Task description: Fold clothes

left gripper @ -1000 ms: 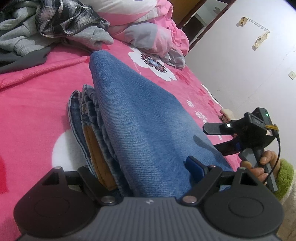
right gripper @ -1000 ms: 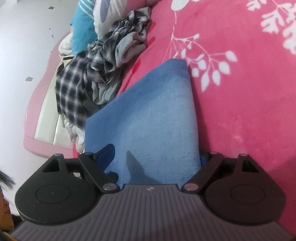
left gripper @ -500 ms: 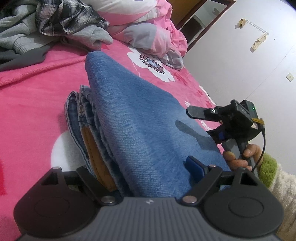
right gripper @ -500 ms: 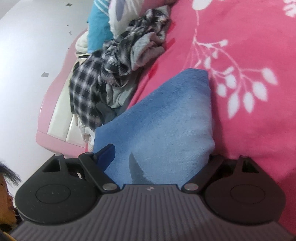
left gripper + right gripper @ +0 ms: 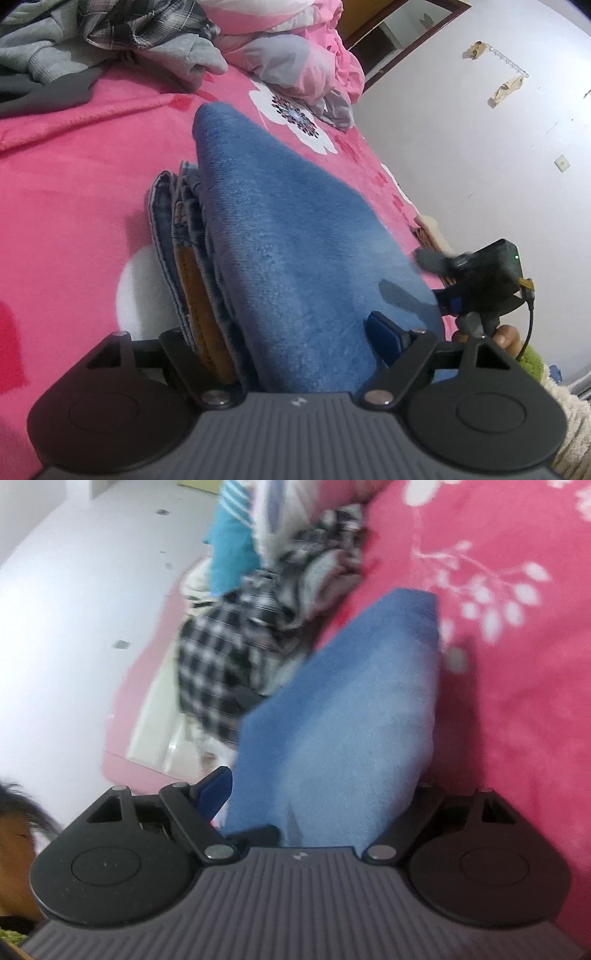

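While the folded jeans (image 5: pixel 295 258) lie on the pink flowered blanket (image 5: pixel 66 192) of the bed, we hold a gripper at each near corner of the bundle. Our left gripper (image 5: pixel 291 343) sits with its fingers spread wide around the near end of the denim: one blue pad (image 5: pixel 382 332) shows against the right side of the fabric, the other finger is hidden behind the layered edge with its tan waistband lining (image 5: pixel 201 295). Cloth fills the gap, but we cannot tell whether the fingers press on it.

Seen from the left wrist view, our right gripper (image 5: pixel 443 280) is blurred at the right edge of the jeans, its fingers apart, one above the fabric and one low beside it; a hand (image 5: pixel 506 338) grips its handle. From its own camera, the right gripper (image 5: pixel 317 801) has the denim (image 5: pixel 351 720) running between widely parted fingers, the left blue pad (image 5: pixel 214 790) just clear of the cloth's edge, the right finger hidden behind the fold. No clamp on the fabric is evident.

Beyond the jeans, a heap of plaid and grey clothes (image 5: pixel 140 26) lies at the far side of the bed, near a pink and grey duvet (image 5: pixel 295 62). White wall (image 5: pixel 498 147) lies to the right.
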Demonstrator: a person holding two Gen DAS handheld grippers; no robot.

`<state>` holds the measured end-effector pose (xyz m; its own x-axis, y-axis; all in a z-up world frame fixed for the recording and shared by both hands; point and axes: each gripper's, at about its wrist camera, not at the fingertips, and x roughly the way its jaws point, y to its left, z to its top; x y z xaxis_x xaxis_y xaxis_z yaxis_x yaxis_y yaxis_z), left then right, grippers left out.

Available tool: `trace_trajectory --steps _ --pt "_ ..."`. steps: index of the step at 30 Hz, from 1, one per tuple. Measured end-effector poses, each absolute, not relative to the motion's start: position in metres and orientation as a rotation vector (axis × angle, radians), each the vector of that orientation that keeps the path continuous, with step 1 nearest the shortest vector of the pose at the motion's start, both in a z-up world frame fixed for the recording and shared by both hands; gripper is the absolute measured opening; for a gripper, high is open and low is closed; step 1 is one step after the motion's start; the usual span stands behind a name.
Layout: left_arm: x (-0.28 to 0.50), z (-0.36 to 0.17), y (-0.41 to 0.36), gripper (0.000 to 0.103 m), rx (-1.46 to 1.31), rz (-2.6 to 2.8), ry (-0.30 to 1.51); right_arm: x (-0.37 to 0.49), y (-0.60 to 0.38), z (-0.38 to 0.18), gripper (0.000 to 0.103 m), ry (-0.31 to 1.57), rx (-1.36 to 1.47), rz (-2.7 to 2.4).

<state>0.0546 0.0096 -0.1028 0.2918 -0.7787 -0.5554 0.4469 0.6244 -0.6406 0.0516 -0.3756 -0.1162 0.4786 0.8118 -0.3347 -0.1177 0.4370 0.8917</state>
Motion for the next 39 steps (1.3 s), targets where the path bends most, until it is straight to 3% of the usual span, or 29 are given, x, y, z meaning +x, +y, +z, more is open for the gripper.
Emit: trace_trajectory --steps 1,4,16,39 --pt "0.055 -0.103 0.009 0.082 -0.397 -0.845 0.966 0.053 -0.379 -0.119 0.063 0.898 0.931 0.660" --pt "0.054 -0.104 0.009 0.082 -0.397 -0.843 0.960 0.059 -0.385 -0.127 0.048 0.927 0.926 0.623" --pt "0.048 -0.105 0.004 0.085 -0.358 -0.834 0.919 0.082 -0.370 -0.133 0.041 0.958 0.845 0.695" --pt "0.050 -0.104 0.002 0.085 -0.358 -0.828 0.923 0.071 -0.373 -0.135 0.041 0.923 0.791 0.723"
